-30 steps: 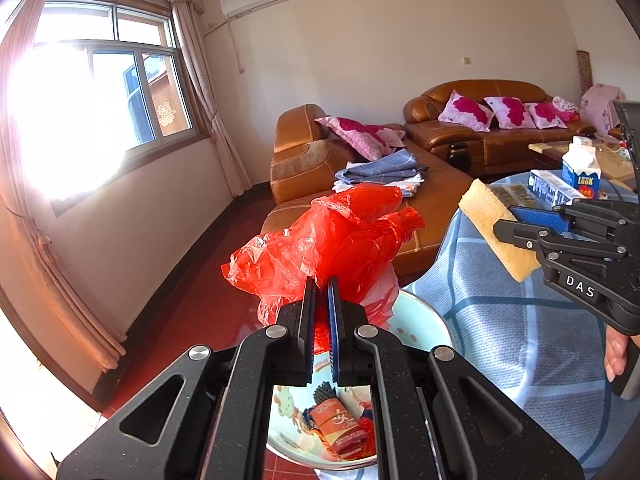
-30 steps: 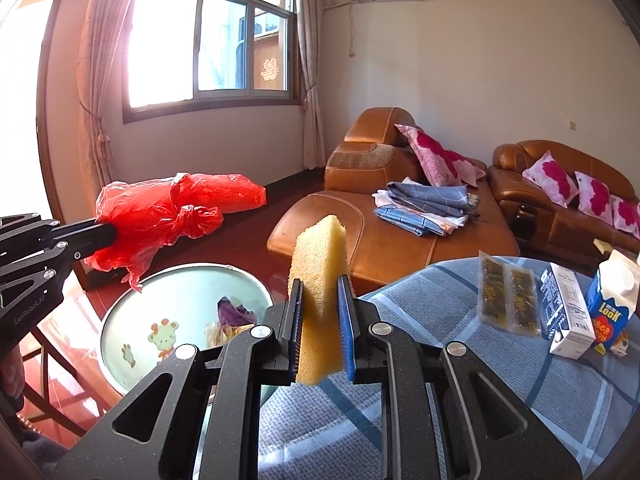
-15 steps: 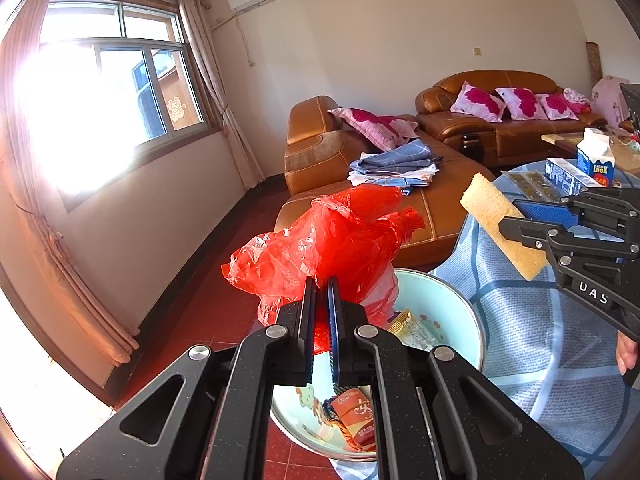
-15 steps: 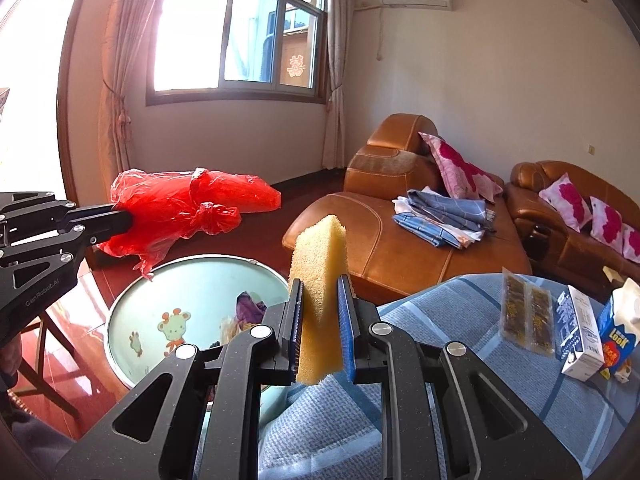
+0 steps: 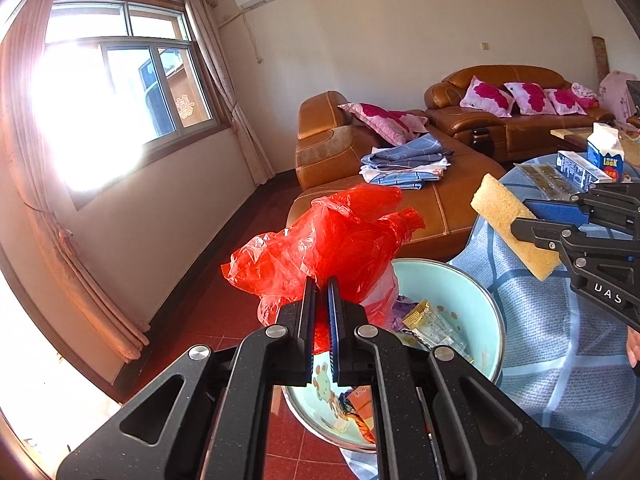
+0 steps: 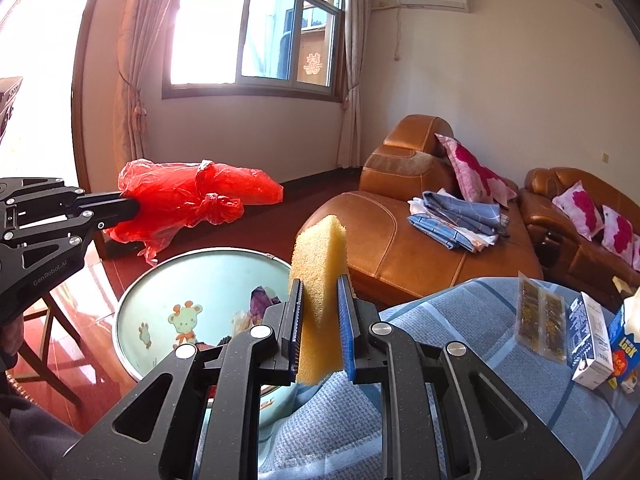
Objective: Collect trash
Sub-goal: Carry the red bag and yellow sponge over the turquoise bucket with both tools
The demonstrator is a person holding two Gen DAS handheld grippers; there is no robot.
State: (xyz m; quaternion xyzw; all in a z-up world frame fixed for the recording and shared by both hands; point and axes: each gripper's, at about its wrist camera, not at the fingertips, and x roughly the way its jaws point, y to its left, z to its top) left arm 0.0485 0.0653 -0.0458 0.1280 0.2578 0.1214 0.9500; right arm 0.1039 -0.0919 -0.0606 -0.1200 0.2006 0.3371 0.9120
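Left gripper [image 5: 321, 284] fingers nearly together, right gripper [image 6: 320, 284] fingers slightly apart, both angled downward.

"LooK" on carton [image 5: 607, 151]; perhaps "GenRobot.AI" on left tongs [image 6: 132, 209]

My left gripper [image 5: 321, 296] is matte black with a fine speckle, built from angular linkage arms with triangular cut-outs. Round silver screws sit at each pivot. Its two narrow fingers [image 5: 308, 304] carry ribbed pads, one black and one blue. From the other camera, pale lettering reading "GenRobot.AI" runs along its side. My right gripper [image 6: 320, 308] has the same black speckled frame, silver pivot screws and one blue ribbed pad; its side shows the white letters "UAS". A dark sleeve [image 6: 24, 432] appears at the lower left corner.
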